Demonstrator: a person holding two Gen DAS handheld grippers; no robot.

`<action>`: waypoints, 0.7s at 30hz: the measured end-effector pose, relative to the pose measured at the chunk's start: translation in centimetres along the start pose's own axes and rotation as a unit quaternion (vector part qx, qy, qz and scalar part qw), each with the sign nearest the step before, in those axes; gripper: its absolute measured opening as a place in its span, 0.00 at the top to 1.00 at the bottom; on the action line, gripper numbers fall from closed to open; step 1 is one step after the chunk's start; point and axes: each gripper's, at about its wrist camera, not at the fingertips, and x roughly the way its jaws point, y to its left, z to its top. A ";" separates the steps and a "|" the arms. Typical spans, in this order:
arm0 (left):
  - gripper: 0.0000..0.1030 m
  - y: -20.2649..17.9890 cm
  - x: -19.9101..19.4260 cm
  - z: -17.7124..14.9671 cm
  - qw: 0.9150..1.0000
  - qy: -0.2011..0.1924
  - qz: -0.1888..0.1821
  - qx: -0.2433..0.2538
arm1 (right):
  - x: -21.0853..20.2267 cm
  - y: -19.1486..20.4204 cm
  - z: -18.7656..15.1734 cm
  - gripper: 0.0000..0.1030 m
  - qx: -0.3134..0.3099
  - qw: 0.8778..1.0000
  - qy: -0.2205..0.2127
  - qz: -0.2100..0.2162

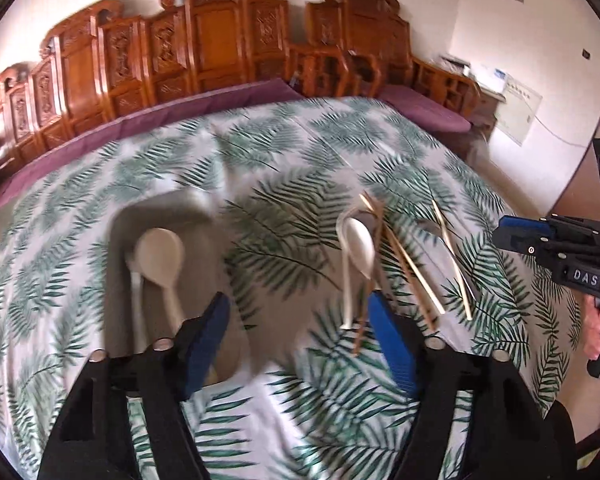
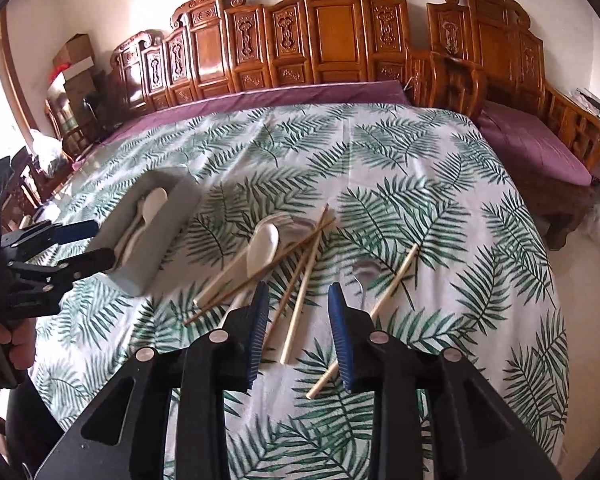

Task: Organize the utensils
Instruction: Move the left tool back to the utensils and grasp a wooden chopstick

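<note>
Left gripper (image 1: 300,320) hanging spread, empty, over grey rectangular tray (image 2: 180,200) holding white plastic spoons (image 1: 160,256). Motion blur smearing loose white spoon (image 2: 262,246), wooden chopsticks (image 2: 300,280), steel spoon (image 2: 365,272). Right gripper (image 2: 299,332) hovering spread, empty. Leaf-print tablecloth (image 2: 420,184); carved wooden bench (image 2: 332,40) lining wall.

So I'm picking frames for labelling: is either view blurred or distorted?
Left wrist view: motion-smeared, the grey rectangular tray and white plastic spoon soft-edged. Right wrist view: sharper, the pale wooden chopsticks crisp. Both bend the carved wooden bench backs into fisheye curves.
</note>
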 end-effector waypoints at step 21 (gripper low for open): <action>0.64 -5.8 10.6 1.5 0.994 0.092 -0.050 0.025 | 2.2 -4.2 -3.0 0.68 0.030 0.999 0.023 0.001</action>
